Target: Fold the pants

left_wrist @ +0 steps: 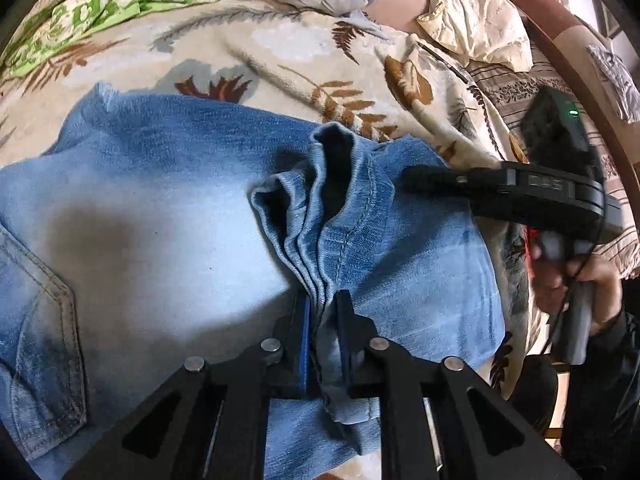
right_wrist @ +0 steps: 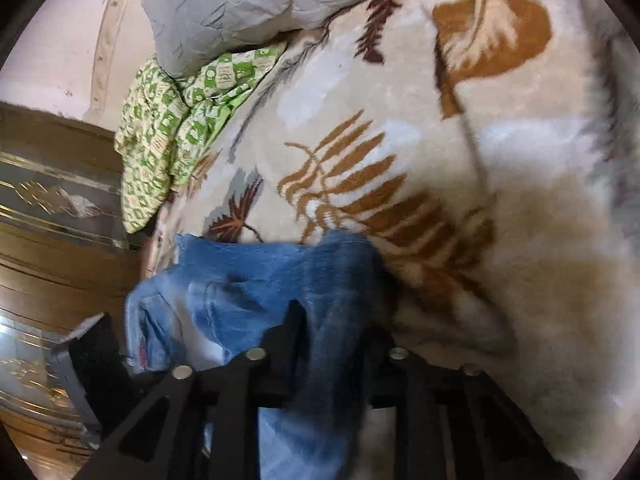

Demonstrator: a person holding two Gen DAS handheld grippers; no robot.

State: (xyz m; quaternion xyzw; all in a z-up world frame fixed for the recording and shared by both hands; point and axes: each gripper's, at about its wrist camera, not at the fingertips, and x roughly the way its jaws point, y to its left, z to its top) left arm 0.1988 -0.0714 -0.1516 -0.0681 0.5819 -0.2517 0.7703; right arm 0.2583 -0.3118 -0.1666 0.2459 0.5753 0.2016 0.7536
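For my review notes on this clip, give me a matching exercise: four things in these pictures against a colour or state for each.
Things:
1. jeans
2. left gripper
3. checked cloth
4. quilted pillow

Colour or state:
A. grey
B. green and cream
C. faded blue, lying on the leaf-patterned blanket
D. shut on a bunched fold of denim

Pairs: 1-C, 2-D, 3-B, 4-A
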